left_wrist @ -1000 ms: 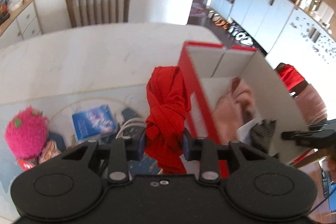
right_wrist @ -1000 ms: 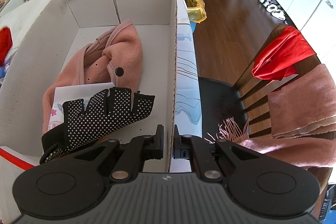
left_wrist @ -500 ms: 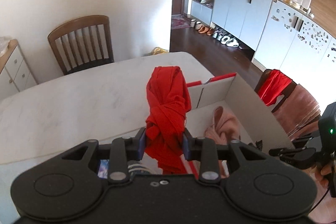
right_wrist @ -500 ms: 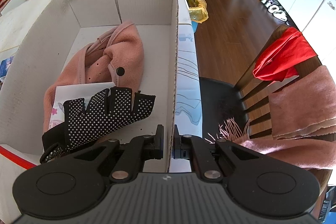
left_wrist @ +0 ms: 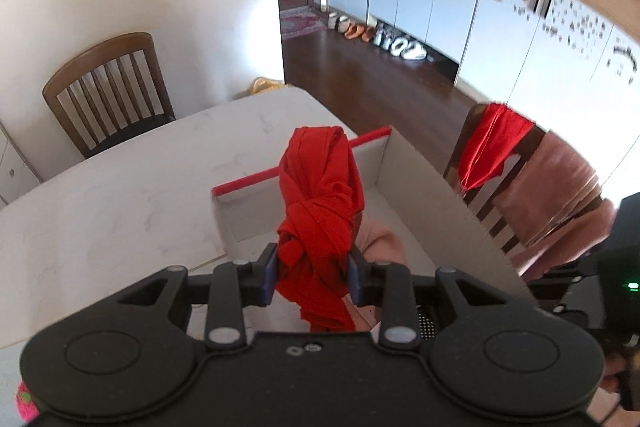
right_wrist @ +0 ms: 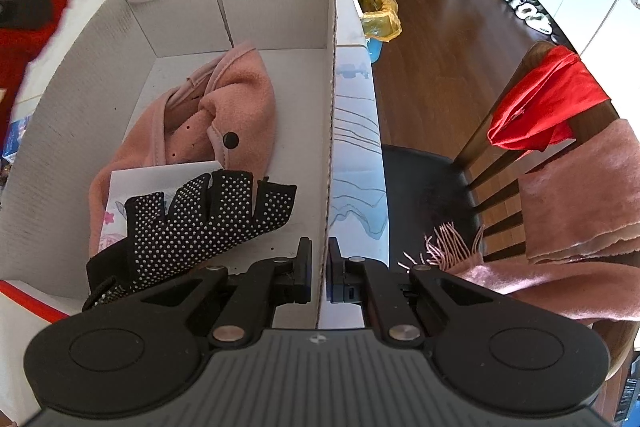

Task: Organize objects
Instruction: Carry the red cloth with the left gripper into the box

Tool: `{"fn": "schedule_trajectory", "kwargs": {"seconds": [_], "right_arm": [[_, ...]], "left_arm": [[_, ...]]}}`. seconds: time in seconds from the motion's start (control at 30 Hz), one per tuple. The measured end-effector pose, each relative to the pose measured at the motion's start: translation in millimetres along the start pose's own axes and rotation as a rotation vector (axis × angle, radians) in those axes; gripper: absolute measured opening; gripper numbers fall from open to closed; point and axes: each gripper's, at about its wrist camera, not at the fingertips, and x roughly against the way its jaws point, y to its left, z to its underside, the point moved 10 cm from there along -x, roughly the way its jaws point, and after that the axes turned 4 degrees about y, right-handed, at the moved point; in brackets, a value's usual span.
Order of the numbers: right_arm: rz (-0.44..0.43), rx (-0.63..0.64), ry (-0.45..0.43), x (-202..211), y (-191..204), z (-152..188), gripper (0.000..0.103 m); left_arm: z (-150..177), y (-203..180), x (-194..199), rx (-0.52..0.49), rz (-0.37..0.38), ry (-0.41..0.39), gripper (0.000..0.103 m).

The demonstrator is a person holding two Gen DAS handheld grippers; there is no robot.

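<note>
We had the desk (left_wrist: 120, 195) under us, pale and marbled, with a wooden chair (left_wrist: 108, 87) at its far edge. The box (right_wrist: 72, 131), white card with red trim, stood at the desk's right edge, open at the top. Beside that edge a second chair (right_wrist: 472, 163) carried a red cloth (right_wrist: 548, 107) and a pink scarf (right_wrist: 580, 195) over its back.

In the box lay a pink hat (right_wrist: 236, 107), with a sheet of paper (right_wrist: 160, 179) over its near part and a black dotted glove (right_wrist: 208, 219) on top of that, toward the box's near wall.

Our left gripper (left_wrist: 312, 273) held the knotted red garment (left_wrist: 320, 215) in the air, its fingers clamped on the lower knot, the bundle standing up over the box's far left corner and clear of the desk.

Our right gripper (right_wrist: 319, 273) had its fingers pinched on the box's right wall, one inside and one outside, near the front corner.
</note>
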Motion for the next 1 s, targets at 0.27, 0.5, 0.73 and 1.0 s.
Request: {"fn": "schedule_trajectory", "kwargs": {"seconds": [0.27,0.5,0.73,1.0], "right_arm": [[0.001,0.003,-0.004,-1.2,-2.0,-0.9,0.005],[-0.006,0.013,-0.007,-1.0,-1.8,-0.1,0.005],[-0.025,0.007,-0.010,2.8,-4.3,-1.3,0.005],[-0.033,0.005,-0.018,5.3,-3.0,-1.9,0.005]], "left_arm": [[8.1,-10.0,-52.8,-0.036,-0.089,0.104,0.033],[14.9,-8.4,-82.0,-0.034,-0.123,0.193,0.033],[24.8,-9.1,-95.2,-0.031,-0.131,0.243,0.036],[24.3,-8.7,-97.2,-0.030,-0.132,0.242,0.043]]}}
